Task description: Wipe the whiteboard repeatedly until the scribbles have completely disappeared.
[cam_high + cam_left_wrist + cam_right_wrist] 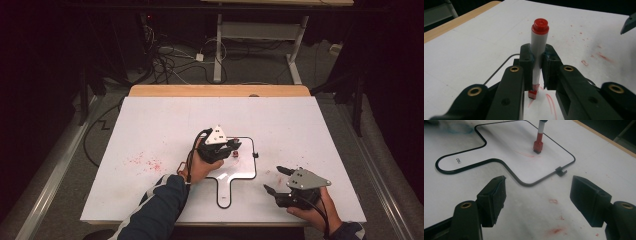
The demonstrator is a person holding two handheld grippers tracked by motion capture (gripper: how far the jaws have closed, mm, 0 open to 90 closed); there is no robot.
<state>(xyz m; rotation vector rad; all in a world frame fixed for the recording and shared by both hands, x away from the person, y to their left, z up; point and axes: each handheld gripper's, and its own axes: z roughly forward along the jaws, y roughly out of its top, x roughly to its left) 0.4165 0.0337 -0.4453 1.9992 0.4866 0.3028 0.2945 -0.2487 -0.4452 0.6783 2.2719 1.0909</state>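
Marker (539, 47) clamped in left gripper (537, 65) jaws, tip on whiteboard (235, 172); right gripper (537, 195) jaws wide.

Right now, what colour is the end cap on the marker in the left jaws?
Red, on a white marker barrel; clearest in the left gripper view.

a white table (150, 130) with a wooden far edge, speckled with red marks (145, 162), carries a small black-rimmed whiteboard (245, 172) with a handle toward the person, its surface bearing a few red strokes (524, 153).
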